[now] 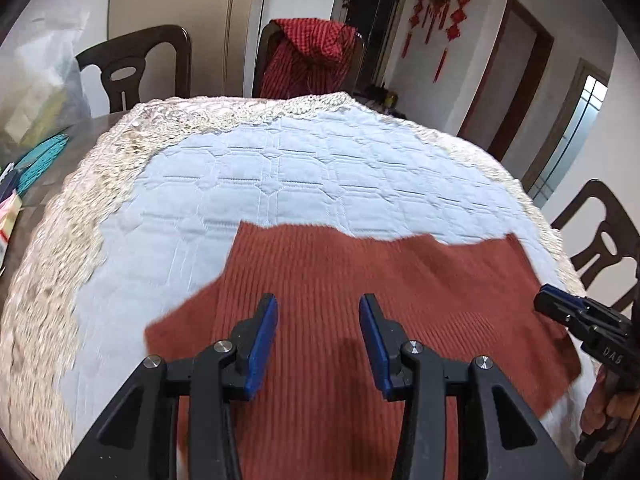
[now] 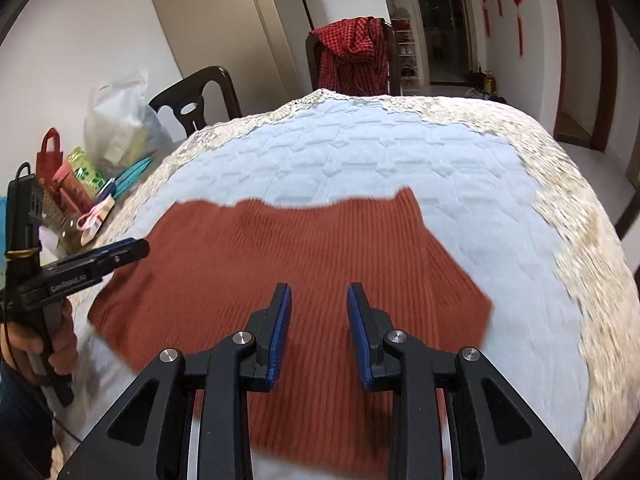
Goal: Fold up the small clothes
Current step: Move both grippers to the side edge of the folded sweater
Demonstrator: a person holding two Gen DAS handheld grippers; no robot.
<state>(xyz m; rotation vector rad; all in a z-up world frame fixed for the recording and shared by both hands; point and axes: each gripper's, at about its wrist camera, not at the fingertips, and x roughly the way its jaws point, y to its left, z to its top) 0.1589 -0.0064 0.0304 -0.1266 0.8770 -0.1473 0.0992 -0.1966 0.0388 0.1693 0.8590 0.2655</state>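
Note:
A rust-red ribbed knit garment (image 1: pixel 360 280) lies spread flat on the light blue quilted table cover (image 1: pixel 260 168); it also shows in the right wrist view (image 2: pixel 280 256). My left gripper (image 1: pixel 318 312) is open and empty, hovering just above the garment's near part. My right gripper (image 2: pixel 319 300) is open and empty above the garment's near middle. The right gripper also shows at the right edge of the left wrist view (image 1: pixel 560 300), beside the garment's right side. The left gripper shows at the left of the right wrist view (image 2: pixel 136 248), over the garment's left edge.
The cover has a cream lace border (image 1: pixel 48 280). Dark wooden chairs (image 1: pixel 132 68) stand around the table; one holds a red checked cloth (image 1: pixel 308 56). Bags, bottles and small items (image 2: pixel 80 176) crowd the table's left side.

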